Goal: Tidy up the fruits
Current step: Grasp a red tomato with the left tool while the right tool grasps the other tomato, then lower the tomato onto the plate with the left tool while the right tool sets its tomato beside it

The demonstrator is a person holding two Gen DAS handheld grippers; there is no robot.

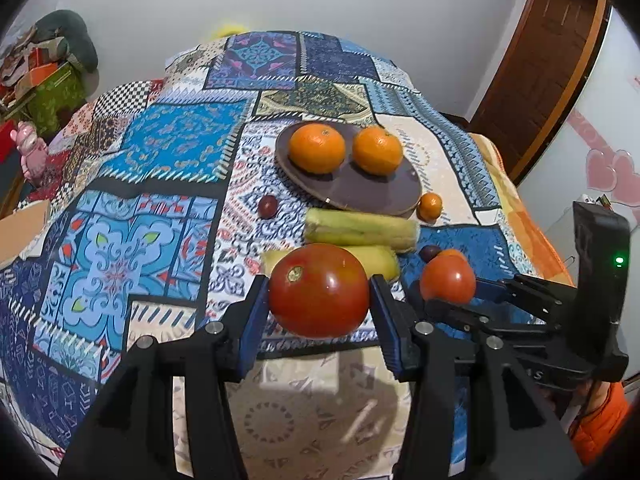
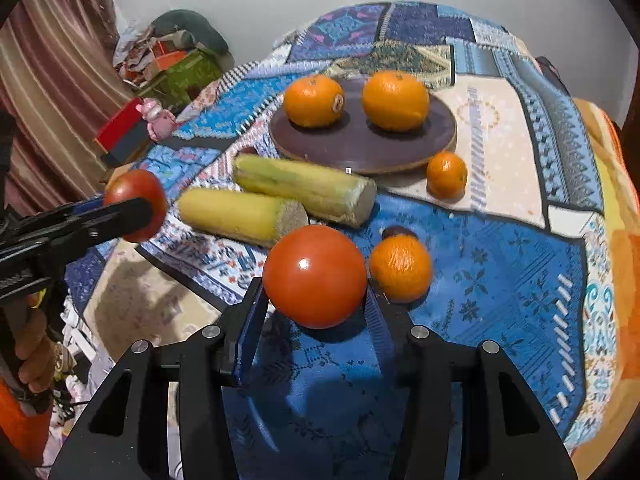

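My left gripper (image 1: pixel 319 300) is shut on a red tomato (image 1: pixel 319 290) and holds it above the patterned blanket. My right gripper (image 2: pixel 315 292) is shut on a second tomato (image 2: pixel 315 276), also held up; it shows at the right of the left wrist view (image 1: pixel 448 279). A dark round plate (image 1: pixel 360 192) (image 2: pixel 360 148) lies beyond with two large oranges (image 1: pixel 317 147) (image 1: pixel 378 150) on it. Two corn cobs (image 1: pixel 360 230) (image 2: pixel 304 188) lie in front of the plate. A small orange (image 1: pixel 430 206) (image 2: pixel 447 174) sits right of the plate, another (image 2: pixel 400 266) beside my right gripper.
Two small dark plums (image 1: pixel 267 206) (image 2: pixel 394 233) lie on the blanket (image 1: pixel 160 160). A pink figurine (image 1: pixel 26 152), boxes and clutter stand off the bed at the left. A brown door (image 1: pixel 548 64) is at the right. A cardboard piece (image 1: pixel 22 232) lies at the left edge.
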